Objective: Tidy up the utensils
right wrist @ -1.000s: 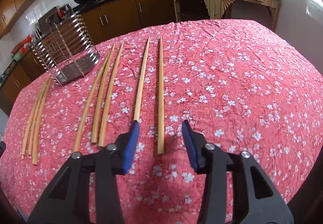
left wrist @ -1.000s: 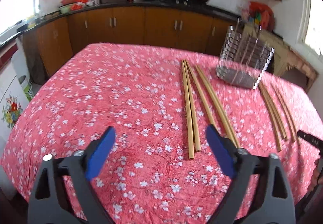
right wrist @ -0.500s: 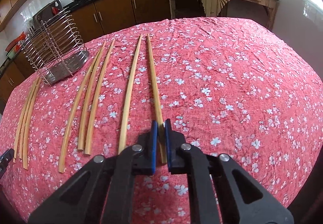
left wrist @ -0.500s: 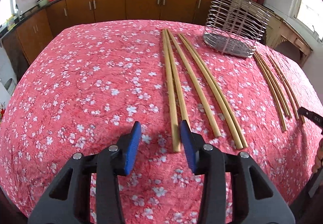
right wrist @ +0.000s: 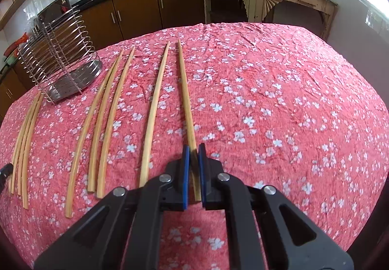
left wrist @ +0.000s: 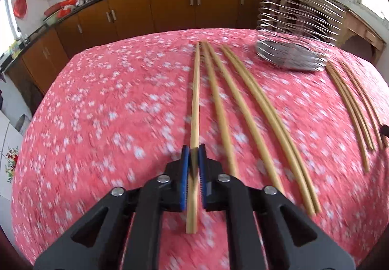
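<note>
Several long bamboo chopsticks lie side by side on a red flowered tablecloth (left wrist: 97,124). In the left wrist view my left gripper (left wrist: 193,152) is shut on the near end of the leftmost chopstick (left wrist: 195,90), whose butt sticks out behind the blue pads. In the right wrist view my right gripper (right wrist: 193,151) is shut on the near end of the rightmost chopstick (right wrist: 185,90). A wire utensil rack (left wrist: 299,26) stands empty at the far side of the table, seen as the rack (right wrist: 60,51) at the left in the right wrist view.
Loose chopsticks lie between the two held ones: a single one (left wrist: 218,109), a pair (left wrist: 257,114) and a further group (left wrist: 350,104). Wooden kitchen cabinets (left wrist: 170,7) run behind the table. A pale carved sideboard (right wrist: 267,0) stands beyond the far edge.
The left gripper moved forward and down over the leftmost chopstick and closed on it. The right gripper closed on the rightmost chopstick and shifted slightly along it.
</note>
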A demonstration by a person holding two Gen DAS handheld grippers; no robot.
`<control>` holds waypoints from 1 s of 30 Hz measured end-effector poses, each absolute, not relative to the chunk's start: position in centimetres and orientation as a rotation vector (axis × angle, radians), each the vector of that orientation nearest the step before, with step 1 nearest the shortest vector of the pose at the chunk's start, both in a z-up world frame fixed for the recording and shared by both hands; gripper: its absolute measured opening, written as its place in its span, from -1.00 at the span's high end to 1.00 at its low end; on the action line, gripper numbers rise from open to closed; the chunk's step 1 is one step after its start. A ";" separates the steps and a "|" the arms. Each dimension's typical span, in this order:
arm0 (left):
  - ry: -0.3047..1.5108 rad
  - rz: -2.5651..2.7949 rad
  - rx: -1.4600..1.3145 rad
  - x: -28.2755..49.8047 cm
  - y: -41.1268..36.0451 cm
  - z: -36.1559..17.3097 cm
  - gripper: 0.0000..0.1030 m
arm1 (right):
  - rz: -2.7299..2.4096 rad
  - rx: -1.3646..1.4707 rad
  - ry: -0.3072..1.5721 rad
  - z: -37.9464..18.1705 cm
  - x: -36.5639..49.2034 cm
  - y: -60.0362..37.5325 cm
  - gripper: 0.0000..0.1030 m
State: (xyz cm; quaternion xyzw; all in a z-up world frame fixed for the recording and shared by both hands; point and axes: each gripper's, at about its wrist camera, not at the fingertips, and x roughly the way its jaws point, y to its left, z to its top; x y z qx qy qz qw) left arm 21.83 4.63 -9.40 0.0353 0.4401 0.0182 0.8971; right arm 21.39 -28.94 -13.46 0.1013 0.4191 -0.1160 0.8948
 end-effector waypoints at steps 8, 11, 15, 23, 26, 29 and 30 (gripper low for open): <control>0.904 0.089 0.029 24.7 9.0 -9.7 0.85 | -0.336 0.271 0.867 -13.6 23.7 -33.9 0.85; 0.893 0.063 0.002 24.6 9.8 -9.8 0.84 | -0.337 0.267 0.864 -13.8 23.9 -34.4 0.85; 0.885 0.045 -0.026 23.4 10.5 -9.9 0.70 | -0.331 0.263 0.860 -14.0 23.7 -34.3 0.77; 0.882 0.041 -0.003 20.9 9.7 -10.1 0.37 | -0.322 0.246 0.856 -14.0 21.9 -32.8 0.72; 0.883 0.054 0.007 20.9 9.6 -10.1 0.37 | -0.331 0.216 0.838 -14.1 21.4 -32.2 0.72; 0.882 0.060 0.012 20.8 9.5 -10.2 0.37 | -0.334 0.214 0.836 -14.1 21.3 -32.3 0.72; 0.882 0.062 0.013 20.8 9.6 -10.2 0.37 | -0.333 0.215 0.836 -14.1 21.3 -32.3 0.72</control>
